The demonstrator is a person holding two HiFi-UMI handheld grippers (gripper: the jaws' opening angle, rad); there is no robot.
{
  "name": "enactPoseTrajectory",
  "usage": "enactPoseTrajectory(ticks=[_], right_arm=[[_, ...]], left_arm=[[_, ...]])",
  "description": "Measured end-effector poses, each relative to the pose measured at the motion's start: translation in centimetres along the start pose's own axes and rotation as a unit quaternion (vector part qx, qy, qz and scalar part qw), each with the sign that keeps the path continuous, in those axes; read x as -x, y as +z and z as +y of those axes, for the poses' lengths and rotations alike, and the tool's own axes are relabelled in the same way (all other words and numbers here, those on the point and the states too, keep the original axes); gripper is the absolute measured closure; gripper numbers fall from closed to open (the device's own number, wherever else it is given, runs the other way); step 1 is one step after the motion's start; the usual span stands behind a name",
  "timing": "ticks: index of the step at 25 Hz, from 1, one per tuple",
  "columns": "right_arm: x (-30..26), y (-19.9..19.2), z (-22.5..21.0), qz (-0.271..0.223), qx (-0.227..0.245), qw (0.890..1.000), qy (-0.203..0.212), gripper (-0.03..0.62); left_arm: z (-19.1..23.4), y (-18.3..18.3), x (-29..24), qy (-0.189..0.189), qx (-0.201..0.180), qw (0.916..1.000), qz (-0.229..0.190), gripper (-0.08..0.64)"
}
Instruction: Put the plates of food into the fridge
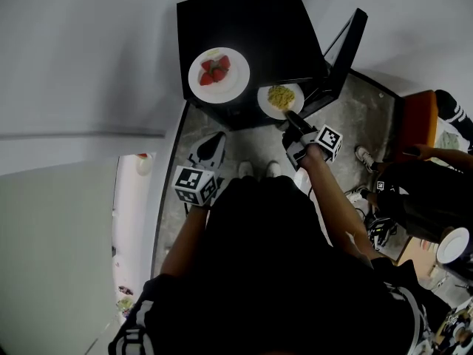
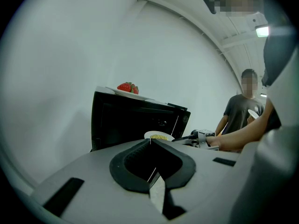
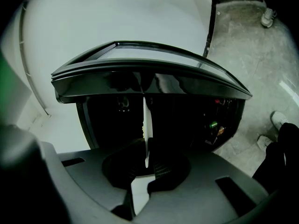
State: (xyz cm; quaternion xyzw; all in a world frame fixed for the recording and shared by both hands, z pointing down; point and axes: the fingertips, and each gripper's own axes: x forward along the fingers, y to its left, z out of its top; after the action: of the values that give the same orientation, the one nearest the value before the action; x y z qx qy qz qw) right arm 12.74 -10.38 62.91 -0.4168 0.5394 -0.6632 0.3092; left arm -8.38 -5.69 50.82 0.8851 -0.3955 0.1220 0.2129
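**A:** What's nearest?

**B:** The left gripper (image 2: 150, 143). It hangs low by the person's left side, with its jaws together and nothing between them.

**A:** And the other one?

**B:** The right gripper (image 1: 291, 117) reaches forward. Its jaws are pinched narrow on the near rim of a white plate (image 1: 264, 103) with yellow food on it, and the plate is held level.

**A:** Where is that plate against the fridge?

**B:** It's at the open front of the black fridge (image 1: 255, 28), below the top and toward the right side. I can't tell whether its far rim is inside. The door (image 1: 346, 50) stands open on the right.

**A:** The second plate?

**B:** The strawberry plate (image 1: 238, 86) sits on the fridge top near its front left corner, apart from both grippers.

**A:** Anything farther off?

**B:** There's grey floor (image 1: 362, 117) to the right of the fridge. Beyond it, a person (image 1: 425, 198) in dark clothes is at the right edge.
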Motion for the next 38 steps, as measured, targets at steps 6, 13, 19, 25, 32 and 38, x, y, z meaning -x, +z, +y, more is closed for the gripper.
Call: enactPoseTrajectory(ticks=[6, 13, 19, 25, 32, 38], right_arm=[[-1.3, 0.6, -0.5, -0.018, -0.014, 1.000, 0.008, 0.554], [-2.3, 0.7, -0.2, -0.034, -0.025, 0.999, 0.008, 0.555], [-3.6, 0.4, -0.3, -0.044, -0.028, 0.999, 0.001, 0.557], [-4.6, 0.6, -0.1, -0.060, -0.031, 0.998, -0.004, 0.557], [-5.6, 0.8, 0.0, -0.068, -0.026, 0.997, -0.003, 0.558], [-6.6, 1.5, 0.2, -0.079, -0.024, 0.997, 0.000, 0.558]], left_arm=[[0.1, 0.1, -0.3, -0.001, -0.004, 1.0000, 0.002, 0.538], [0.4, 0.3, -0.4, 0.002, -0.005, 1.0000, 0.005, 0.538], [-0.7, 0.0, -2.9, -0.021, -0.009, 0.9996, 0.013, 0.538], [-1.4, -0.3, -4.9, -0.036, -0.012, 0.9990, 0.023, 0.538], [-2.0, -1.2, -6.5, -0.042, -0.010, 0.9984, 0.036, 0.538], [-2.9, -1.8, -7.8, -0.052, -0.008, 0.9976, 0.045, 0.538]])
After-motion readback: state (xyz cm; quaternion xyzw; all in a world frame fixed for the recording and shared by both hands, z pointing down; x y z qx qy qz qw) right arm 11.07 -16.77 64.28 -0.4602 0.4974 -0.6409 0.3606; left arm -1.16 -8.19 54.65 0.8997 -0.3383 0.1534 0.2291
